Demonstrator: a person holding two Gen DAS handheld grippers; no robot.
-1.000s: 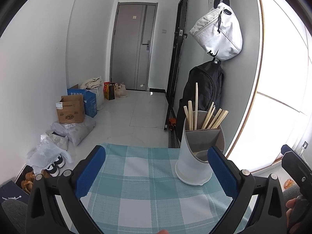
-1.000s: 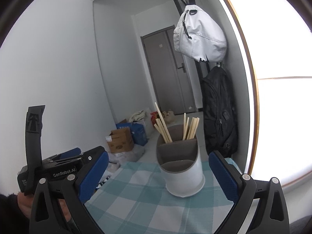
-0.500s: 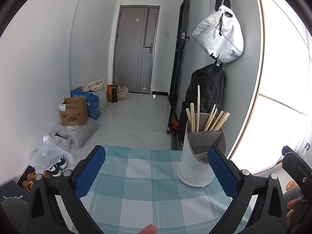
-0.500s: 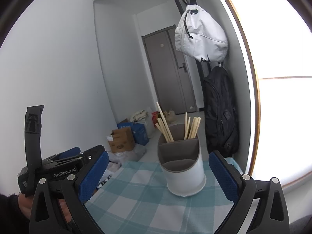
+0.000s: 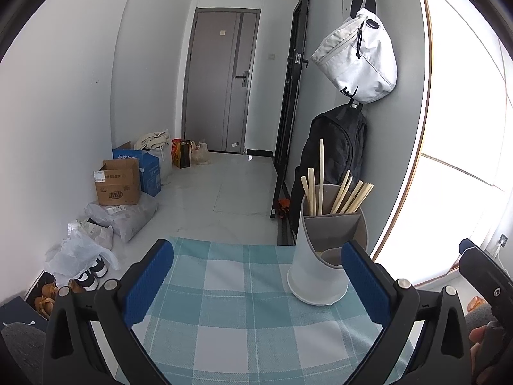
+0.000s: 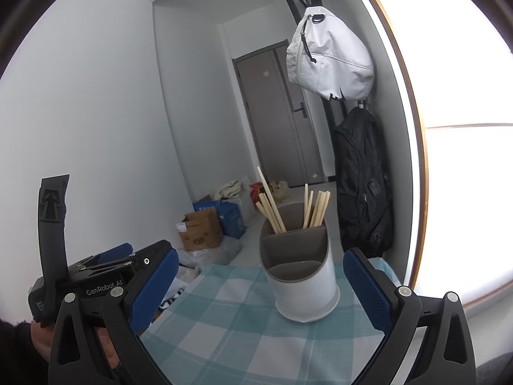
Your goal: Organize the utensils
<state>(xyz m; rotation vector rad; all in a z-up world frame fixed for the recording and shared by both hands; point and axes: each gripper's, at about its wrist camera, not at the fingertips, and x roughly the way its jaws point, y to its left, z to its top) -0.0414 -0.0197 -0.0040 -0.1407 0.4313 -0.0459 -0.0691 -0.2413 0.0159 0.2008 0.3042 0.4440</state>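
A white utensil holder point(image 5: 315, 266) with a grey divided insert stands on the checked tablecloth point(image 5: 243, 314), toward the far right edge. Several wooden chopsticks point(image 5: 320, 186) stand in its back compartment; the front compartment looks empty. It also shows in the right wrist view point(image 6: 303, 284) with the chopsticks point(image 6: 272, 205). My left gripper point(image 5: 256, 284) is open and empty, held above the cloth to the holder's left. My right gripper point(image 6: 258, 288) is open and empty, in front of the holder. The left gripper's body point(image 6: 96, 284) shows at the left of the right wrist view.
A black backpack point(image 5: 340, 154) and a white bag point(image 5: 359, 61) hang on the wall behind the holder. Cardboard boxes point(image 5: 118, 184), bags and shoes point(image 5: 91, 274) lie on the floor at the left. A grey door point(image 5: 221, 80) is at the far end.
Both grippers have lifted and tilted slightly, so the holder sits a little lower and nearer in both views. Both stay open and empty.
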